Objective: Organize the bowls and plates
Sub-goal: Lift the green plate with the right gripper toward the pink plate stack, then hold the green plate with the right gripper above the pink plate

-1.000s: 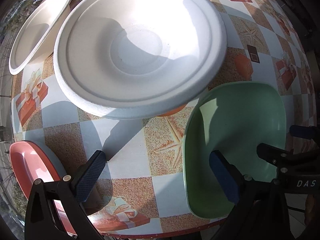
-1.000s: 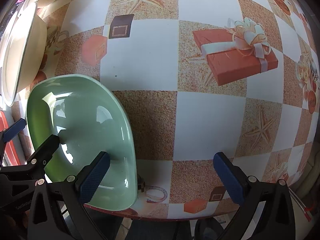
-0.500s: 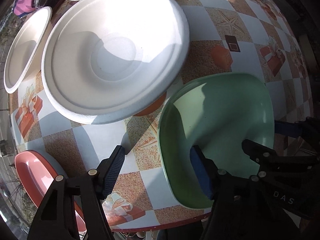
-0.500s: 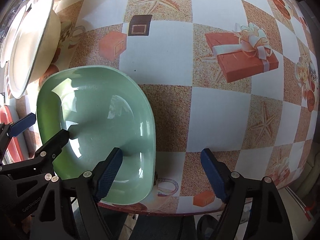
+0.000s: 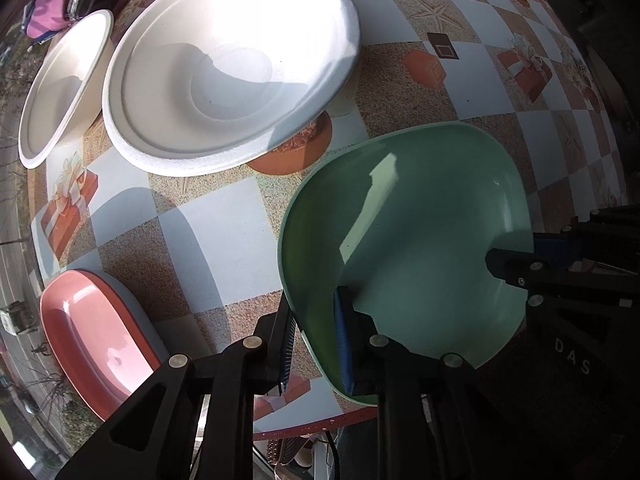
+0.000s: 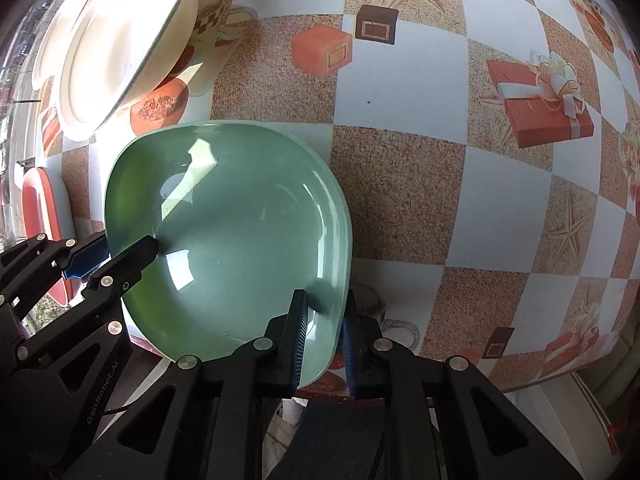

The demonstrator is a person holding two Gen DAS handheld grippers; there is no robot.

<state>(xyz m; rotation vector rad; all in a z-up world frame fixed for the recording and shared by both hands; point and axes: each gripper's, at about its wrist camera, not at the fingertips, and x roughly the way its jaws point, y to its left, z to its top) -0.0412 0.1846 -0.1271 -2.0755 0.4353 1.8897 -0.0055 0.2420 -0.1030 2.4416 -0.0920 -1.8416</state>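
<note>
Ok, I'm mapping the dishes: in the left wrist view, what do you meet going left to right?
Small white bowl → large white bowl → green plate, both grippers' jaws clamped on its rim.

A: What's changing?
B: Both sets of tongs, wide apart a second ago, are now pinching the green plate [image 5: 420, 240]: left gripper [image 5: 316, 344] on its near-left rim, right gripper [image 6: 324, 332] on the near-right rim.

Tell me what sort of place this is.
Probably a home dining table by a window: patterned tablecloth, white disposable bowls, a green plate and pink plate, trees visible beyond the edge.
</note>
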